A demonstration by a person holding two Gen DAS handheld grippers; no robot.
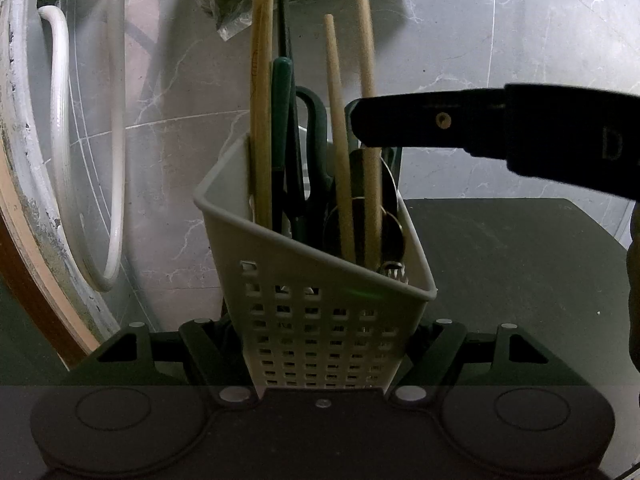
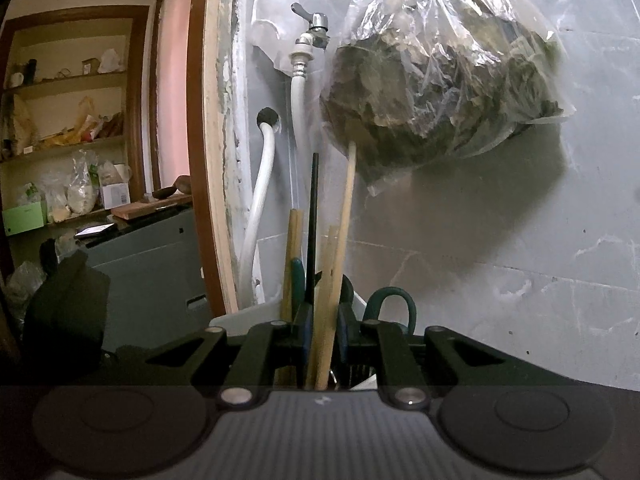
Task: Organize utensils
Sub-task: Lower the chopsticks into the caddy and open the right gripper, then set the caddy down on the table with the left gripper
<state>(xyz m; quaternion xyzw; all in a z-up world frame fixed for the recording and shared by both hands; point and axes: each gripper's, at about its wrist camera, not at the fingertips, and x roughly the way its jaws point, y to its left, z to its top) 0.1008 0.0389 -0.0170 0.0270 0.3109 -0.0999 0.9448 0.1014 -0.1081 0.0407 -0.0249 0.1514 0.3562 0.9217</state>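
Note:
A white perforated utensil basket (image 1: 320, 320) sits between the fingers of my left gripper (image 1: 320, 344), which is shut on its lower walls. In it stand wooden chopsticks (image 1: 262, 100), green-handled scissors (image 1: 316, 128), a thin black stick (image 1: 285, 20), a metal spoon (image 1: 384, 208) and a fork's tines (image 1: 394, 270). My right gripper (image 1: 362, 126) reaches in from the right above the rim. In the right wrist view the right gripper (image 2: 325, 342) is shut on two wooden chopsticks (image 2: 340, 248) that stand upright in the basket. The green scissor loop (image 2: 394, 300) shows just right of the pads.
A grey marble-tiled wall (image 1: 500, 40) stands close behind the basket. On it hang a plastic bag of dried leaves (image 2: 436, 68), a tap (image 2: 314, 26) and white hoses (image 1: 60, 120). A dark flat top (image 1: 500, 272) lies to the right. A wooden door frame (image 2: 200, 140) and shelves (image 2: 72, 84) are left.

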